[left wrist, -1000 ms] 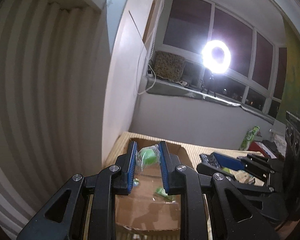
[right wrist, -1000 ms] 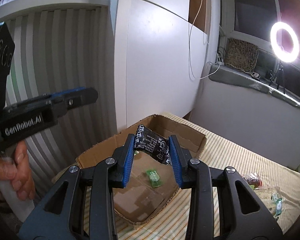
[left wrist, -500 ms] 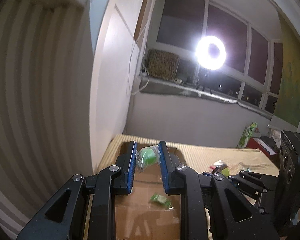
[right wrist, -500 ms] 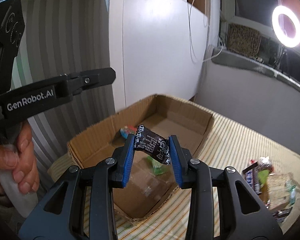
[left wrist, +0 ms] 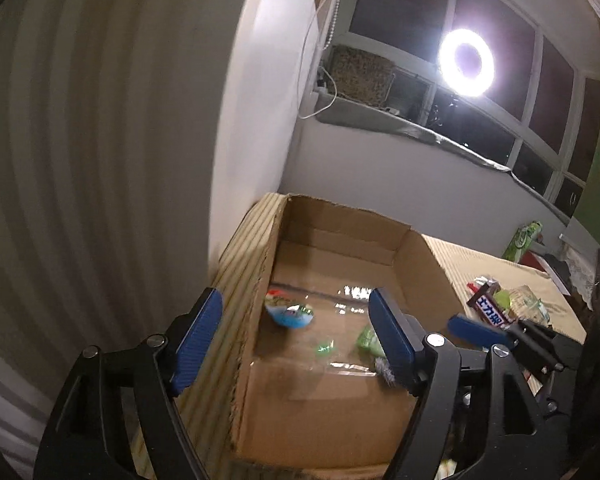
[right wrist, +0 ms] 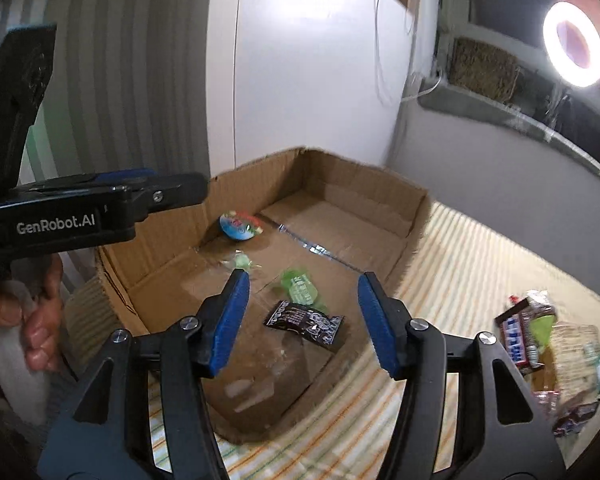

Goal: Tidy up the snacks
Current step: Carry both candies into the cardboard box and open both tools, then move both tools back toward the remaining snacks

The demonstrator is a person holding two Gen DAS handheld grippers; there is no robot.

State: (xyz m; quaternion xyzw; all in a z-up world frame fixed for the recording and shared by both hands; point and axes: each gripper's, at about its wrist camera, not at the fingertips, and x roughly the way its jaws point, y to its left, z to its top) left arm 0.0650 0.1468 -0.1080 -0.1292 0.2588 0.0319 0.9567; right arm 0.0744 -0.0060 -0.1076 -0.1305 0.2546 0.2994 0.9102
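Observation:
An open cardboard box stands on the striped table; it also shows in the left wrist view. Inside lie a black snack packet, a green packet, a small clear-wrapped green candy and a round blue-lidded cup. My right gripper is open and empty above the black packet. My left gripper is open and empty over the box's left wall, above the blue-lidded cup and the green candy. The left gripper also shows at the left of the right wrist view.
A pile of loose snacks lies on the table right of the box, with a chocolate bar on top. A white wall and striped panel stand close behind the box. A ring light glares from the window sill.
Both grippers have opened. The green candy dropped from the left gripper and the black packet from the right one; both now lie in the box. Both cameras tilted downward toward the box.

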